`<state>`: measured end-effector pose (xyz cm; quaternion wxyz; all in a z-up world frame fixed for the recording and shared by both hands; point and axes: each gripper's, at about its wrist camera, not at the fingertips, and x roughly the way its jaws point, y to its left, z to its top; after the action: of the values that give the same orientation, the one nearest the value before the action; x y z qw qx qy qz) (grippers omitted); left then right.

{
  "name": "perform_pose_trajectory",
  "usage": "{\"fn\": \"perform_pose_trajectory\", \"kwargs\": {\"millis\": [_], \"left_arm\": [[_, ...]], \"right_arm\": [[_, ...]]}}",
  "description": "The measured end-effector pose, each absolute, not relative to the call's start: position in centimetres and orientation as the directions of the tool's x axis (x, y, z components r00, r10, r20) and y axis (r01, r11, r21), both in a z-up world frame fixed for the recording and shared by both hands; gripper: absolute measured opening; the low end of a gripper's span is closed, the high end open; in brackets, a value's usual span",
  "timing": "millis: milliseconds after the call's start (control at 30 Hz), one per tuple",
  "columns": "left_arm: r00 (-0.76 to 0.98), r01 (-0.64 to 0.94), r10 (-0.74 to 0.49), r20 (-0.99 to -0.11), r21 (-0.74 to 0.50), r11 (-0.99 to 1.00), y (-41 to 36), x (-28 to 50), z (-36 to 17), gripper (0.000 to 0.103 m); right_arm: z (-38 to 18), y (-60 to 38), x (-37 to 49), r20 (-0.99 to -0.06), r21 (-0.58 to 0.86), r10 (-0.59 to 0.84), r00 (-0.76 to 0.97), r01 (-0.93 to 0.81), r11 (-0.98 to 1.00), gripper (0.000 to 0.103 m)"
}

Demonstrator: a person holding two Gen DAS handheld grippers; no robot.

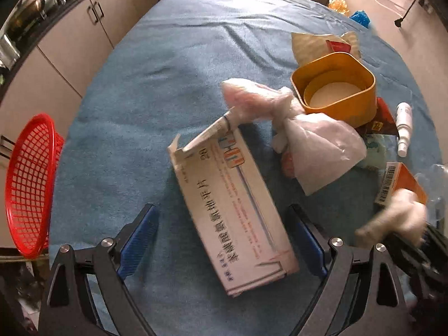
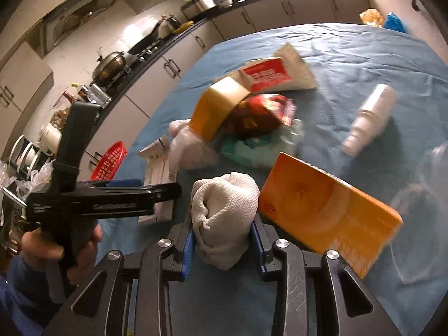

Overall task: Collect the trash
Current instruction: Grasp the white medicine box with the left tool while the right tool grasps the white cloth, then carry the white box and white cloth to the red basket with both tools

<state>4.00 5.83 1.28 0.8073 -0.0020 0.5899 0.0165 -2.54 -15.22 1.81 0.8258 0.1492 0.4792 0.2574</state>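
Left gripper (image 1: 224,240) spread wide over one white box (image 1: 232,210); right gripper (image 2: 222,247) pinching one rolled cloth (image 2: 224,218), one red basket (image 1: 29,184) nearby.

Home kitchen, cabinets (image 2: 156,84) along counter, wok (image 2: 110,63) on stove, dish rack (image 2: 26,151)

Red basket (image 1: 28,184) cut off at left edge; white spray bottle (image 2: 369,117) and orange box (image 2: 330,210) motion-blurred; print on snack wrapper (image 2: 260,112) unreadable.
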Motion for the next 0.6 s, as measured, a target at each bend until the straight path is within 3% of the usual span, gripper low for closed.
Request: {"fn": "perform_pose_trajectory", "kwargs": {"millis": [167, 233, 267, 600], "left_arm": [[0.377, -0.074, 0.049, -0.925, 0.023, 0.997, 5.3, 2.9, 1.4, 0.085], [0.404, -0.061, 0.045, -0.913, 0.023, 0.998, 5.2, 2.4, 1.8, 0.061], [0.417, -0.049, 0.044, -0.908, 0.026, 0.998, 5.2, 2.2, 2.0, 0.055], [0.399, -0.015, -0.086, -0.913, -0.100, 0.995, 10.9, -0.3, 4.1, 0.054]], "right_arm": [[4.0, -15.9, -3.8, -0.735, 0.469, 0.538, 0.412, -0.264, 0.843, 0.037], [4.9, -15.8, -4.1, -0.743, 0.463, 0.529, 0.410, -0.256, 0.848, 0.037], [5.4, -15.7, -4.1, -0.747, 0.456, 0.522, 0.411, -0.255, 0.853, 0.037], [11.5, -11.8, -2.5, -0.767, 0.374, 0.454, 0.454, -0.259, 0.891, 0.037]]}}
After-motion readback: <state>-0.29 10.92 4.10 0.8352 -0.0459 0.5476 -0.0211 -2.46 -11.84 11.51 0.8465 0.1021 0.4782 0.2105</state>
